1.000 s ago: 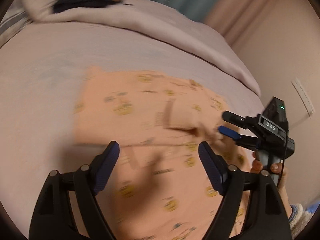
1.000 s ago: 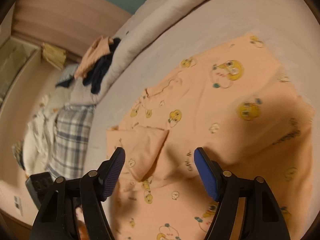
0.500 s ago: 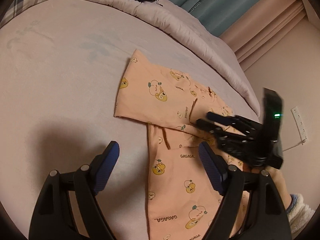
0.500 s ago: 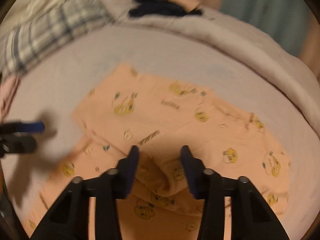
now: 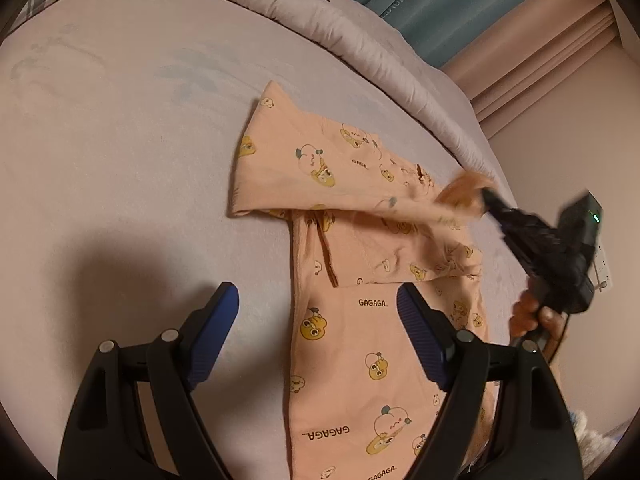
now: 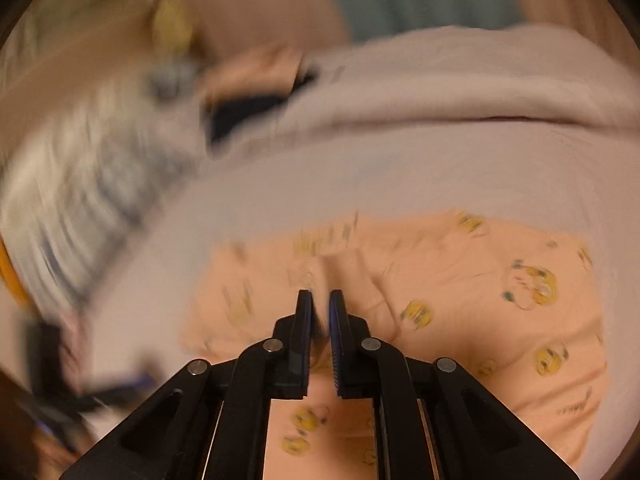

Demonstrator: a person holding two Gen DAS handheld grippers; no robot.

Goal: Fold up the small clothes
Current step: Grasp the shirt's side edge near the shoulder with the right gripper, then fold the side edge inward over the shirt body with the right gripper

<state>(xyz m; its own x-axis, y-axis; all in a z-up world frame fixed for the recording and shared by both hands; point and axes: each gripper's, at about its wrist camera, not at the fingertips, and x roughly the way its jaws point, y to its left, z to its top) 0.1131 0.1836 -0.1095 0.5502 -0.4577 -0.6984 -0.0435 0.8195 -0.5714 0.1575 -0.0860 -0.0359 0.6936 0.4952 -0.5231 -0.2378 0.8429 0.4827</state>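
The right tool point(image 6: 320, 304) has just been closing and is clamped on a fold of the peach top point(image 5: 360, 344), lifting that corner off the bed point(image 5: 120, 160). The left tool point(image 5: 316, 320) hangs with jaws apart over the top's lower part, gripping nothing; the top lies spread on the bed, a rolled duvet point(image 5: 360, 32) beyond it

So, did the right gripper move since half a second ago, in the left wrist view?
Yes. The right gripper, shut on the peach garment, has lifted its corner up toward the folded duvet.
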